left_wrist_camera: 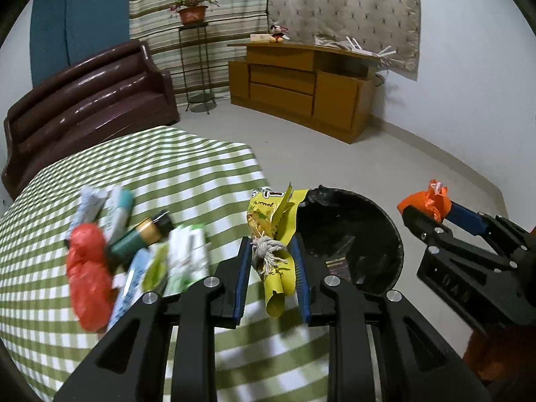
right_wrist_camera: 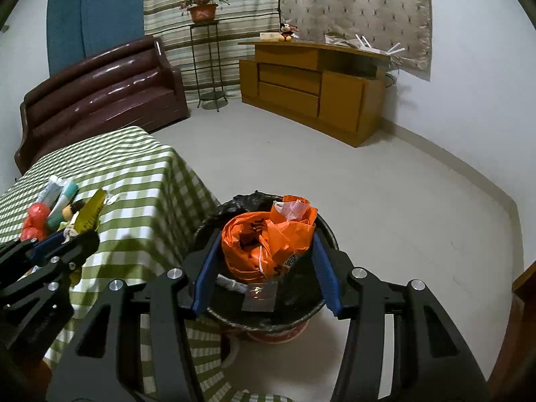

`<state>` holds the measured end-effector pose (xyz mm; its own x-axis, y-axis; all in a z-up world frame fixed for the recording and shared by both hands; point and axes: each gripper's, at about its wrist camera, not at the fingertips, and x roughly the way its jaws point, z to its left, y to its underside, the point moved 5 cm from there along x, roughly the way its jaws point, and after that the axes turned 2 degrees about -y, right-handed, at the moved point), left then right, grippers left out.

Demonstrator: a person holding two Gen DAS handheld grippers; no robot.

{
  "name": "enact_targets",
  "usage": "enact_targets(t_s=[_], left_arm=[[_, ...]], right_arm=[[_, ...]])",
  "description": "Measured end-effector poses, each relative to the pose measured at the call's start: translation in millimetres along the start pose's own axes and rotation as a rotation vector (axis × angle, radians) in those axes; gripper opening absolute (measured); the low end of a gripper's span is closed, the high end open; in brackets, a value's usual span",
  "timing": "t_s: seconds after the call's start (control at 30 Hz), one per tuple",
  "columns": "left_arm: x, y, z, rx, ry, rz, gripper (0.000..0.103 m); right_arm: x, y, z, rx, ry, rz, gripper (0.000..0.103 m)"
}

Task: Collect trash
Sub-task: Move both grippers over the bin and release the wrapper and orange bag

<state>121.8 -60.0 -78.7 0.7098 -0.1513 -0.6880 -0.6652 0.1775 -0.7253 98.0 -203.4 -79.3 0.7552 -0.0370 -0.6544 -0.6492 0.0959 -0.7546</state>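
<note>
My left gripper point(left_wrist_camera: 272, 258) is shut on a yellow snack wrapper point(left_wrist_camera: 278, 234) tied with a scrap of string, held over the table's right edge beside the black-lined trash bin point(left_wrist_camera: 385, 234). My right gripper point(right_wrist_camera: 266, 248) is shut on a crumpled orange plastic bag point(right_wrist_camera: 268, 241) and holds it right above the bin point(right_wrist_camera: 301, 305). That orange bag also shows in the left wrist view point(left_wrist_camera: 427, 202). On the green checked table point(left_wrist_camera: 150, 167) lies a pile of trash: a red bag point(left_wrist_camera: 87, 268), a green and gold tube point(left_wrist_camera: 140, 234) and several white packets point(left_wrist_camera: 184, 258).
A brown sofa point(left_wrist_camera: 87, 100) stands behind the table. A wooden cabinet point(left_wrist_camera: 301, 87) and a plant stand point(left_wrist_camera: 197, 67) are along the far wall. The bin stands on pale floor point(right_wrist_camera: 368, 184) right of the table point(right_wrist_camera: 134, 174). Flat wrappers lie inside the bin.
</note>
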Motion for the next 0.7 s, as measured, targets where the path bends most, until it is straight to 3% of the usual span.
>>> enact_targets(t_s=[0.7], left_arm=[[46.5, -22.0, -41.9, 0.044, -0.009, 0.042, 0.025]], right_arm=[[34.1, -2.9, -32.5, 0.025, -0.009, 0.023, 0.052]])
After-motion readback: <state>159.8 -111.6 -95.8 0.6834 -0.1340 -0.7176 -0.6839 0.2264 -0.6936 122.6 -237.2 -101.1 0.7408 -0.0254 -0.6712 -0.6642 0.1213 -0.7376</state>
